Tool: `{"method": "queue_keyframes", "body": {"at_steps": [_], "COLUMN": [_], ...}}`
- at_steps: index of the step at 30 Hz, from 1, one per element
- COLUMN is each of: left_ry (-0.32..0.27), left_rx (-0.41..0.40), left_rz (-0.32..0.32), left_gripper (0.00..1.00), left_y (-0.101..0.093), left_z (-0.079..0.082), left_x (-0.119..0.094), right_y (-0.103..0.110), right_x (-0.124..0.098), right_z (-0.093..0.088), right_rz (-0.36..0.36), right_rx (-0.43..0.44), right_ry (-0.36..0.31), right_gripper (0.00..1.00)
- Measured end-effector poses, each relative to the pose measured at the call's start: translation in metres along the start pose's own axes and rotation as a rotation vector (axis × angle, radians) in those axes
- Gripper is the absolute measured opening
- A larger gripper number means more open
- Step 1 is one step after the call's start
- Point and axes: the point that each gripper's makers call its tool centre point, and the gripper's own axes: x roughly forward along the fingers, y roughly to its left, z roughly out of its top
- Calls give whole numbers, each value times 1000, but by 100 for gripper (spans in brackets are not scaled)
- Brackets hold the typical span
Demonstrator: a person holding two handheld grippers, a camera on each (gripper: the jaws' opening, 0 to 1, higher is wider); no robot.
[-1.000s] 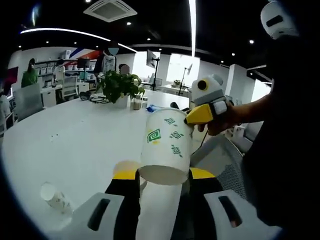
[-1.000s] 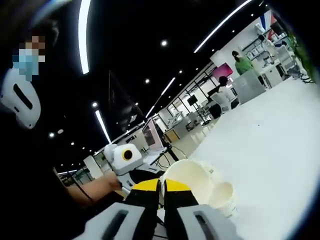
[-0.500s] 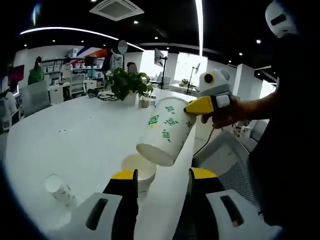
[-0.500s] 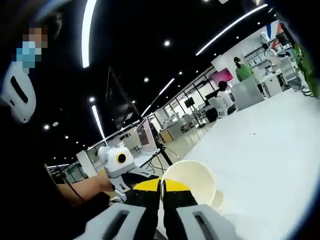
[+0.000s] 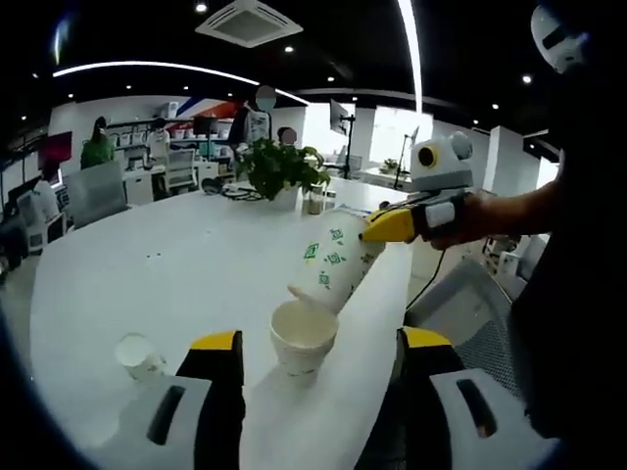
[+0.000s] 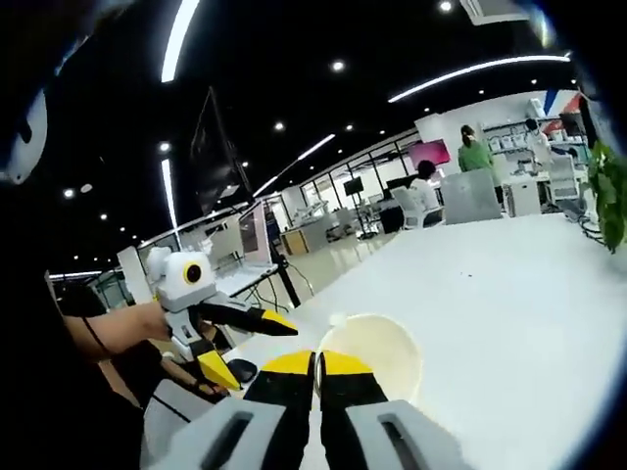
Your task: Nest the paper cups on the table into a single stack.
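Right gripper (image 5: 377, 227) pinches tilted green-patterned white paper cup (image 5: 331, 268) over upright white paper cup (image 5: 303, 336); misalignment risks toppling it.

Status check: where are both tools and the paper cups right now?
Right tool shut on rim of green-patterned white paper cup, tilted over upright white paper cup. Left tool open. Small paper cup lies aside.

The left tool (image 5: 318, 343) is spread wide over an upright cup (image 5: 304, 337) on the white surface (image 5: 147, 284). The right tool (image 5: 377, 229) holds a printed cup (image 5: 333, 264) tilted above it; a small cup (image 5: 140, 355) stands apart
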Motion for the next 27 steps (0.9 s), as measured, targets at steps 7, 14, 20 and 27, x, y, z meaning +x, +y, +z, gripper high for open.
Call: {"method": "queue_keyframes", "body": {"at_steps": [7,14,20,27], "left_ry": [9,15,26,33], "left_rx": [-5,-15,-23,-33], "left_rz": [35,54,68,76], "left_gripper": [67,66,65,64], "left_y": [4,5,6,7], "left_z": [-6,-13,-19,-25], "left_x": [-3,-5,-7,-6], "right_y": [-6,-8,-8,-5], "right_x": [10,21,32,37], "right_z": [-14,-31,-40,-43], "right_rz": [-18,-13,-14,-4], "right_rx": [-95,-197,-276,-332], "right_ry": [79,159,203,230], "right_gripper": [0,0,0,1]}}
